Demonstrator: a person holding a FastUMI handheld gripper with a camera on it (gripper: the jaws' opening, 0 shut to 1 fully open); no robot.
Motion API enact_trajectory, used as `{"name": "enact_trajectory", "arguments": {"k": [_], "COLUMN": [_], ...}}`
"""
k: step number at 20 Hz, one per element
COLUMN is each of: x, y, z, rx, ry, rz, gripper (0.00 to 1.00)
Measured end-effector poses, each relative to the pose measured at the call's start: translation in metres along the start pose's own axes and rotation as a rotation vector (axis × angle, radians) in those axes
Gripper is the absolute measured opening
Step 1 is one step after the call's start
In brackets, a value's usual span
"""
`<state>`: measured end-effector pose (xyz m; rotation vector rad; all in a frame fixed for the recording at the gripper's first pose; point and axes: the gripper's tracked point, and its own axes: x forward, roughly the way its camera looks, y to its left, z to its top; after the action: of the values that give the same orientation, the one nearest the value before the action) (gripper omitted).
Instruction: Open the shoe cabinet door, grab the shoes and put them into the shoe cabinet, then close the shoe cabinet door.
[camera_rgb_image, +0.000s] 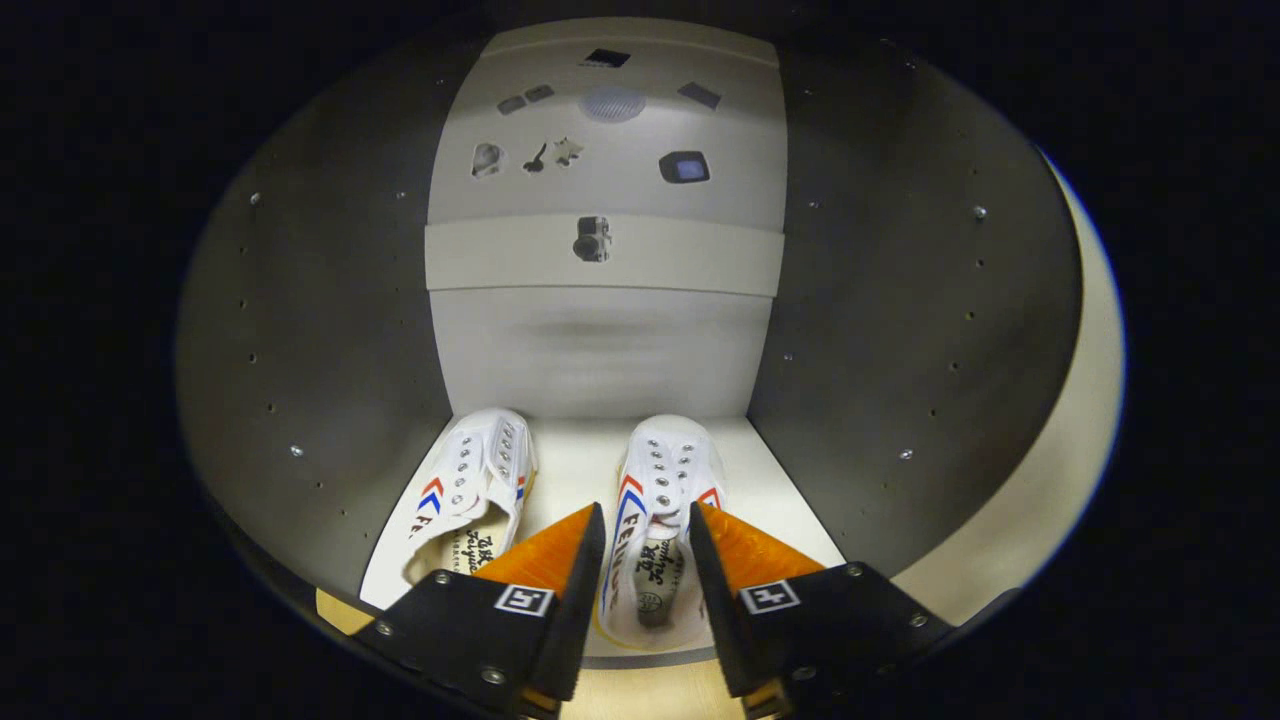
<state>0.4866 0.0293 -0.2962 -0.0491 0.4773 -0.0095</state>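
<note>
Reaching into the open shoe cabinet, the gripper points straight at the back panel, its 2 fingers angled slightly down toward the pale shelf floor. On the left, the first white shoe lies near the dark left wall, toe toward the back, its heel end partly hidden behind the left finger. Further right, the second white shoe sits between the 2 fingers, which are parted about as wide as the shoe; whether both press its sides I cannot tell, since the contact points are hard to make out. The heel of this shoe is near the shelf's front edge. The dark right wall carries small studs, and beyond it a pale strip curves away, too distorted to identify
</note>
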Motion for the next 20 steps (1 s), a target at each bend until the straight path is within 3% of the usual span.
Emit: {"name": "enact_trajectory", "arguments": {"k": [1, 3, 4, 12, 20], "x": [-0.013, -0.044, -0.060, -0.205, -0.344], "y": [-0.002, 0.000, 0.000, -0.026, -0.073], "z": [0.002, 0.008, 0.010, 0.017, -0.006], "rx": [0.006, 0.024, 0.035, 0.057, 0.033], "ry": [-0.009, -0.031, -0.041, -0.162, -0.241], "rz": [0.002, 0.020, 0.029, -0.021, -0.141], "gripper": [0.70, 0.89, 0.92, 0.93, 0.94]}}
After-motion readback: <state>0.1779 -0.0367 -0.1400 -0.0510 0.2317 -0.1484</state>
